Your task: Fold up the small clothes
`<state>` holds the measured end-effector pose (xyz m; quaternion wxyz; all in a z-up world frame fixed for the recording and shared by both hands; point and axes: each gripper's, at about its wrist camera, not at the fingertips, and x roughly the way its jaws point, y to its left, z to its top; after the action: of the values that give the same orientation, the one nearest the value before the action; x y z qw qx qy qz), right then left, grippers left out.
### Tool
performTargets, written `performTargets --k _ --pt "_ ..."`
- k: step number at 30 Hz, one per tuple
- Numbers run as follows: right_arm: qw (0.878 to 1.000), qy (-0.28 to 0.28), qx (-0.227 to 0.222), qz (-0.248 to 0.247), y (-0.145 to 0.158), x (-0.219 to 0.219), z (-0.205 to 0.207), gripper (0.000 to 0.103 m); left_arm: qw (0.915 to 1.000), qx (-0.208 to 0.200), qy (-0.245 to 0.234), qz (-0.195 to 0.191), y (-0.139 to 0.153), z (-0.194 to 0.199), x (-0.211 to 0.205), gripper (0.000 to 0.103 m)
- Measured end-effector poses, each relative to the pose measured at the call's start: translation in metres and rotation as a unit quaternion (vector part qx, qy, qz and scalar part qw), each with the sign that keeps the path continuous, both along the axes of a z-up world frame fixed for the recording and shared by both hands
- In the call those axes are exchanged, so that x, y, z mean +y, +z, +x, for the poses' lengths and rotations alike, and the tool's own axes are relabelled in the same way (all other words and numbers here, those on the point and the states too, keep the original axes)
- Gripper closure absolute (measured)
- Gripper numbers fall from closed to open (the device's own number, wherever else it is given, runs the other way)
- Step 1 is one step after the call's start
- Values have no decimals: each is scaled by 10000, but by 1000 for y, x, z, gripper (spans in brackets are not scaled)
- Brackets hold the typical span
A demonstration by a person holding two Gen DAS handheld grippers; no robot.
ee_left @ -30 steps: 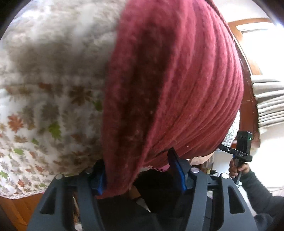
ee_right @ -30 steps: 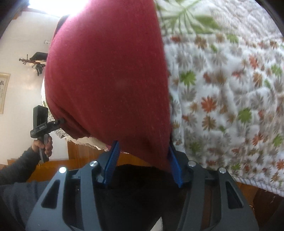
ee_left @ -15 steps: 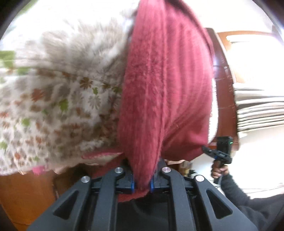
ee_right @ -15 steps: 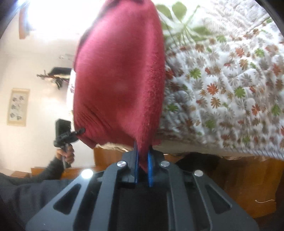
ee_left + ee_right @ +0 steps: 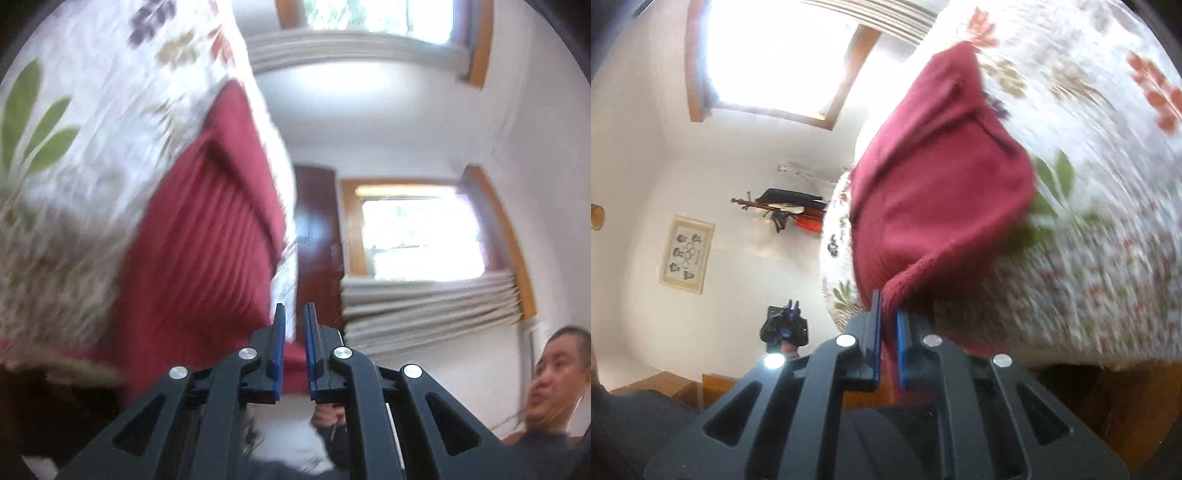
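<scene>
One red knit garment (image 5: 207, 258) lay on the floral bedspread (image 5: 92, 122). The left gripper (image 5: 293, 325) had its fingers slightly parted, holding nothing; the right gripper (image 5: 889, 314) pinched the garment's edge.

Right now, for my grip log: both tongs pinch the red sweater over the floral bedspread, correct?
Not both. Only the right tongs pinch the red sweater over the floral bedspread; the left wrist view shows the left tongs slightly apart with nothing between them.
</scene>
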<state>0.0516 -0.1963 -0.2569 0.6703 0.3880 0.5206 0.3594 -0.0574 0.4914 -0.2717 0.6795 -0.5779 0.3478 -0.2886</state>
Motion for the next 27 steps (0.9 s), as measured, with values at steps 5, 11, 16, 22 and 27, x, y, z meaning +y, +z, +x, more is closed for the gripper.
performTargets --k 5,11,16,22,27 --pt "9989 300 135 -331 -8 6 20 97 9840 570 -294 1663 -17 10 -18 84" --pt "9969 284 525 -520 -19 0 6 97 9546 1167 -1119 2501 -102 -8 -62 63" --pt "9951 248 684 -667 -21 0 -2 97 9437 1210 -1161 2852 -143 4 -92 43" --pt "9941 194 722 -781 -22 -2 -2 97 9401 1364 -1203 2881 -156 15 -91 92" --pt "9949 46 722 -707 -23 -8 -7 97 9537 1123 -1336 2451 -139 8 -85 99"
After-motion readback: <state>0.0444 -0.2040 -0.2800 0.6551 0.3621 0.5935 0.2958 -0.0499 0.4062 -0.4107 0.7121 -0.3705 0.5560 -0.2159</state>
